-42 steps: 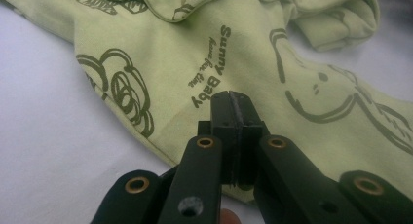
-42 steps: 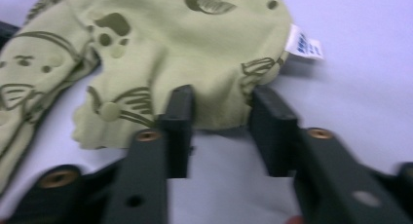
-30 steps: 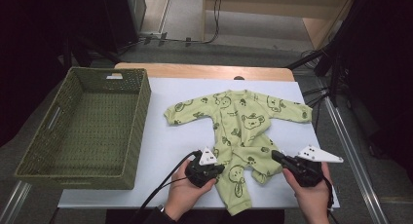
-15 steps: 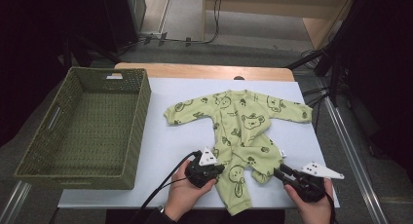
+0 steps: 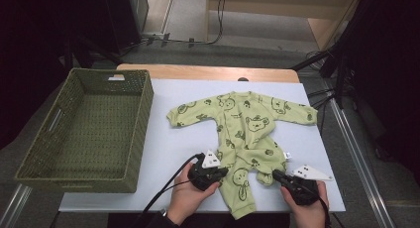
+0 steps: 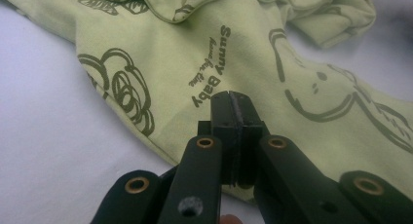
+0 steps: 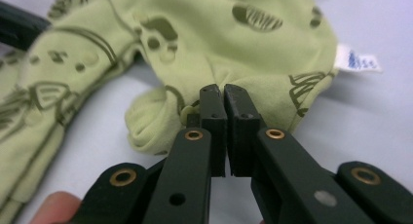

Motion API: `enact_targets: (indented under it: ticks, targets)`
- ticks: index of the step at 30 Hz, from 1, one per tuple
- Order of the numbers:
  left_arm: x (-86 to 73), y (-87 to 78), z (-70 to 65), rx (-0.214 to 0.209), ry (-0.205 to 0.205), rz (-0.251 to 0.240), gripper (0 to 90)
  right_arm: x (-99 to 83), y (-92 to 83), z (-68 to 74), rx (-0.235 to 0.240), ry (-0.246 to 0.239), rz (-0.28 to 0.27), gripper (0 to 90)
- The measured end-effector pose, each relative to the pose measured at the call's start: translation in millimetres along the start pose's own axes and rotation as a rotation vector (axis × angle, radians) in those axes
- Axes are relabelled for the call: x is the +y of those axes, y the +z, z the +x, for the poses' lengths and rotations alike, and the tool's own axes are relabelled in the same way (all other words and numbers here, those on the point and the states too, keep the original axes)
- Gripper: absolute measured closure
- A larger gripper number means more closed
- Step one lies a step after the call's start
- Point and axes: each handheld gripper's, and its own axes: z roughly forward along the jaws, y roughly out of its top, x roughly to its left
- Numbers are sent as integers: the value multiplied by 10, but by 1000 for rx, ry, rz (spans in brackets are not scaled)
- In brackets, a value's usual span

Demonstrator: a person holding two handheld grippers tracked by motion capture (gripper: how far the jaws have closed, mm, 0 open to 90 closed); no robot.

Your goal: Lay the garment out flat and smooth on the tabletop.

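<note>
On the bench (image 5: 178, 153), both claws, left (image 5: 224, 171) and right (image 5: 275, 175), are closed on the baby suit's (image 5: 247, 134) legs; next comes lifting them together to fold.

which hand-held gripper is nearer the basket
Left. The left hand-held gripper sits at the romper's nearer leg, just right of the green basket. The right hand-held gripper is beyond the romper's legs, farther off.

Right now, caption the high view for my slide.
Two grippers pinch a green romper's legs beside a basket.
</note>
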Motion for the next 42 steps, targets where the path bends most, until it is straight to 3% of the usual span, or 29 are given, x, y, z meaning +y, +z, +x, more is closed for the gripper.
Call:
enact_targets:
  ticks: [5, 9, 16, 20, 23, 27, 29, 32, 37, 42]
  targets:
    - [0, 0, 5, -4, -7, 0, 892, 233, -106, 7, 18, -25, -66, 860]
    - [-1, 1, -3, 1, 1, -2, 892, 512, -40, 43, 25, -65, -92, 860]
    - [-1, -1, 5, -2, -3, 1, 892, 881, 491, 109, 54, -127, -12, 860]
    - [-2, -1, 6, -3, -6, 0, 892, 878, 787, 75, 62, -129, 71, 856]
    - [-3, -2, 5, -3, -6, 0, 892, 859, 882, 31, 113, -123, 108, 817]
    - [-2, -2, 7, -3, -5, 0, 892, 882, 715, -26, 149, -85, 29, 627]
    - [-2, -2, 7, -2, -5, 0, 892, 878, 584, -64, 154, -90, -17, 592]
    - [-3, -1, 5, -3, -8, -2, 892, 804, 364, -136, 132, -91, -76, 592]
    - [-3, -2, 6, -4, -7, 0, 892, 563, 160, -296, 81, -83, -88, 594]
    - [-3, 0, 7, -5, -9, -2, 892, 237, -40, -510, 57, 17, -127, 629]
